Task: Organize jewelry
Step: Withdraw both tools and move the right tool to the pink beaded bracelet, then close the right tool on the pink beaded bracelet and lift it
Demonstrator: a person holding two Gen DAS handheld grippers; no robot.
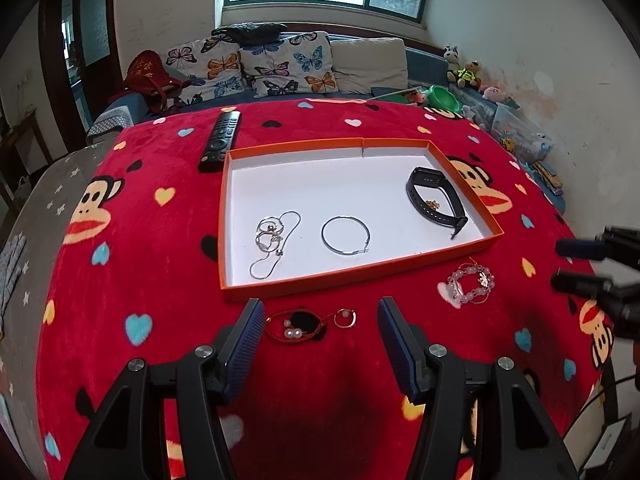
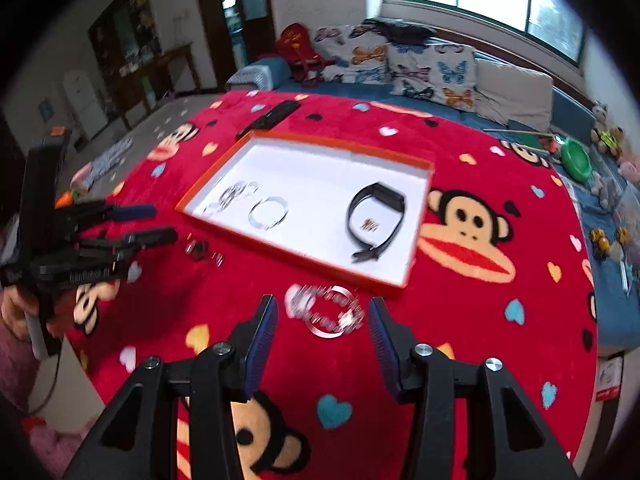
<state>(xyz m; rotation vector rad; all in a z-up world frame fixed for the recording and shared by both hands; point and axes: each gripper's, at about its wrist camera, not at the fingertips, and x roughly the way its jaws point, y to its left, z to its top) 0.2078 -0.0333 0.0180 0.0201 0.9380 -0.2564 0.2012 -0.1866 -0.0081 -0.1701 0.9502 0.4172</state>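
An orange-rimmed shallow box (image 1: 360, 142) with a white floor holds a silver chain tangle (image 1: 274, 240), a silver hoop (image 1: 345, 235), a black watch band (image 1: 436, 200) and a small gold piece (image 1: 432, 203). My left gripper (image 1: 320, 316) stands open above a red cord bracelet with pearls (image 1: 294, 326) and a small ring (image 1: 345, 317) on the red blanket. My right gripper (image 2: 322, 316) is open over a pale bead bracelet (image 2: 326, 310), nothing pinched; the same bracelet (image 1: 471, 283) lies right of the left gripper. The box (image 2: 304, 140) is blurred in the right wrist view.
A black remote (image 1: 221, 140) lies beyond the box's left corner. The red monkey-print blanket (image 1: 160, 280) covers the table. A sofa with butterfly cushions (image 1: 280, 64) stands behind; toys (image 1: 472, 76) and bins line the right wall. A hand (image 2: 16, 308) holds the left gripper's handle.
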